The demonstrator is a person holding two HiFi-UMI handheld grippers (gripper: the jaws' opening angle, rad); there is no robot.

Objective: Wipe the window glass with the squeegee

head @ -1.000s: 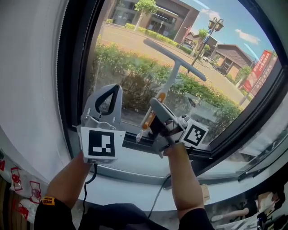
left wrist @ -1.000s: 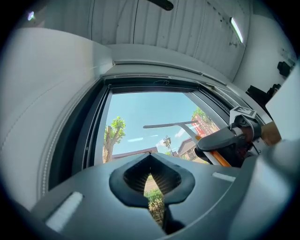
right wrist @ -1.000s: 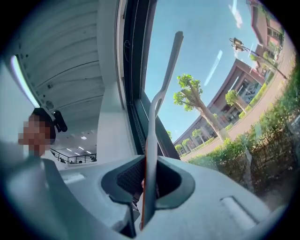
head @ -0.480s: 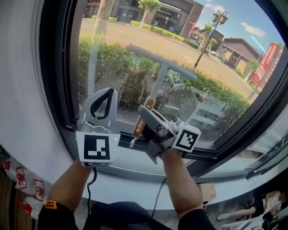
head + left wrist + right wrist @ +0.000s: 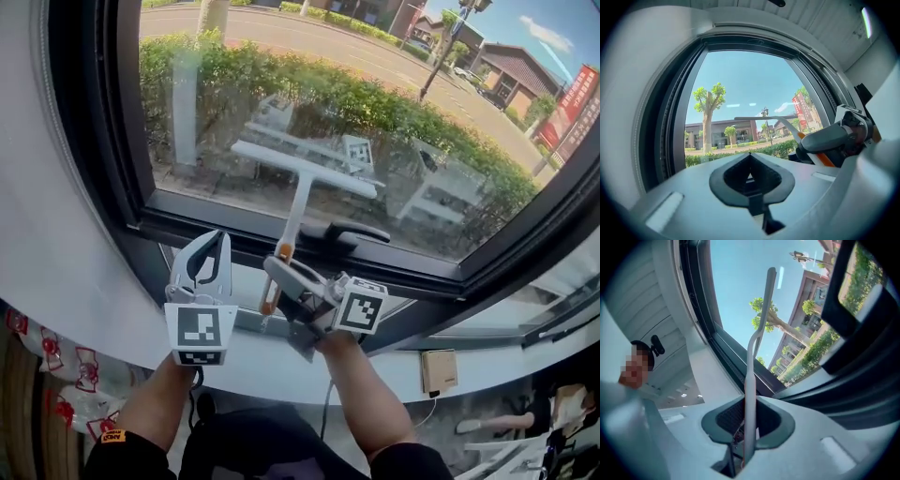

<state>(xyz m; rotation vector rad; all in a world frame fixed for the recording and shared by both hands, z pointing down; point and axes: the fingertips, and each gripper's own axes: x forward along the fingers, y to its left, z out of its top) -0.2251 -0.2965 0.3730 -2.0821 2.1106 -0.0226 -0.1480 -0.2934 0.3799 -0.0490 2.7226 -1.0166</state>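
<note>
Squeegee (image 5: 301, 199) upright in right claw (image 5: 278, 274), blade (image 5: 305, 170) up

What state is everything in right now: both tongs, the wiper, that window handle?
squeegee: held, blade across the lower glass.
right tongs: shut on the squeegee.
left tongs: shut, empty.
window handle: lying level.

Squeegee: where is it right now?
Head view, centre: the squeegee lies across the lower glass just above the bottom window frame, its handle clamped in the right gripper, immediately right of the left gripper.
</note>
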